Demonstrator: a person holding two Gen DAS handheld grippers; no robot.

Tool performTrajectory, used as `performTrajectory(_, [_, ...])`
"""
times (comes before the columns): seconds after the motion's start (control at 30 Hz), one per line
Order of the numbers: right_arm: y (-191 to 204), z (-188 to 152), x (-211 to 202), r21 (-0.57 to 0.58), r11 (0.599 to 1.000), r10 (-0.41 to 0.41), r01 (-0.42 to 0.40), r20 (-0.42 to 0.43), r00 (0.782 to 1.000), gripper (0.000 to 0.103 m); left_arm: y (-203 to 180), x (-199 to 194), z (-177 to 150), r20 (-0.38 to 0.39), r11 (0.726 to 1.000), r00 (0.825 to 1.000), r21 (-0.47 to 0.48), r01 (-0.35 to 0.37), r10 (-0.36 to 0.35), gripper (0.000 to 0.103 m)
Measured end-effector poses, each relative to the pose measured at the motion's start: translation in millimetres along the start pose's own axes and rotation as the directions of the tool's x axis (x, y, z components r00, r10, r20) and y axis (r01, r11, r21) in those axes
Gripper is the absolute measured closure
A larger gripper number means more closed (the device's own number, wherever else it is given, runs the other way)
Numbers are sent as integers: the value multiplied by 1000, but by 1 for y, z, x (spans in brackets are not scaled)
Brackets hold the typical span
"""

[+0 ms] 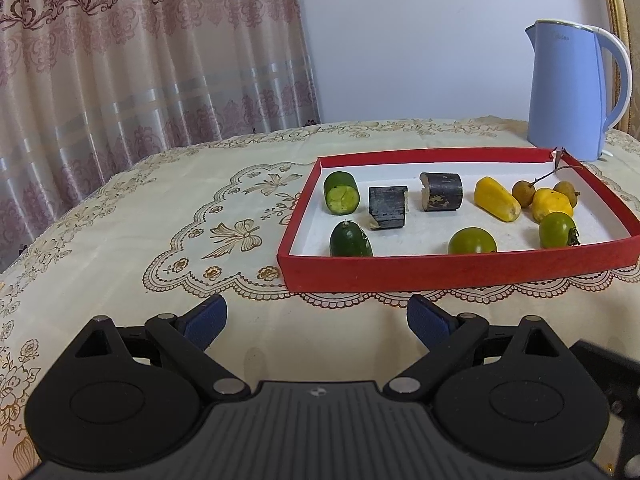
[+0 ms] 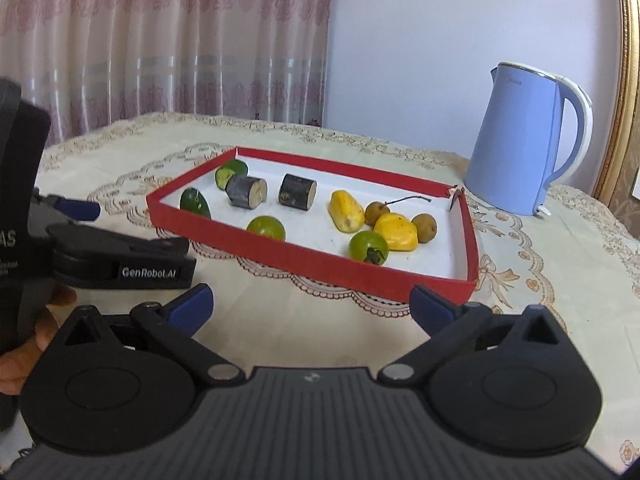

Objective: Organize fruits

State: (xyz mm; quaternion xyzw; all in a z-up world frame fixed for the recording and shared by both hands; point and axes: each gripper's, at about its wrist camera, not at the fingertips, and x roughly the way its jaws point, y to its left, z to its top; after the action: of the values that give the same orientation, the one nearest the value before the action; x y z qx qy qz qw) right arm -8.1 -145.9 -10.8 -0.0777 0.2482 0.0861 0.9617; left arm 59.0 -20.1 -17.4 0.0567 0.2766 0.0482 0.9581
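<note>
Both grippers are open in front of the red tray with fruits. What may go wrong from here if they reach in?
1. The red tray looks light and has a raised front wall; a low reach by the right gripper might push it toward the kettle.
2. The green tomato touches a yellow fruit, so wide jaws may knock both.
3. The left gripper is close beside; the two could collide.

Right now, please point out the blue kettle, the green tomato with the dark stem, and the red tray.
blue kettle (image 2: 516,152), right wrist view, middle of body.
green tomato with the dark stem (image 2: 366,245), right wrist view, top of skin.
red tray (image 1: 460,270), left wrist view, near wall.
</note>
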Motion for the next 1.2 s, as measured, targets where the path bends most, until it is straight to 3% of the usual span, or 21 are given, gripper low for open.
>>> performTrajectory(0.2, [1,-2,16,-17,1000,-20,19,-72,997,0,1,1,0,-7,1000,1000,-9,-9,9,6])
performTrajectory(0.43, [7,-10,33,-111,991,-87,76,-94,992,0,4,4,2,-34,1000,999,-25,3,-4,6])
performTrajectory(0.83, [1,-10,35,-84,995,-61,52,-105,993,0,6,13,9,-99,998,994,-44,42,-46,6])
performTrajectory(1.03, [-29,-12,43,94,994,71,-58,-142,987,0,3,13,15,-89,998,995,-33,53,-56,6])
performTrajectory(1.2, [-26,-13,44,74,996,60,-50,-145,988,0,1,18,18,-93,998,994,-29,59,-62,6])
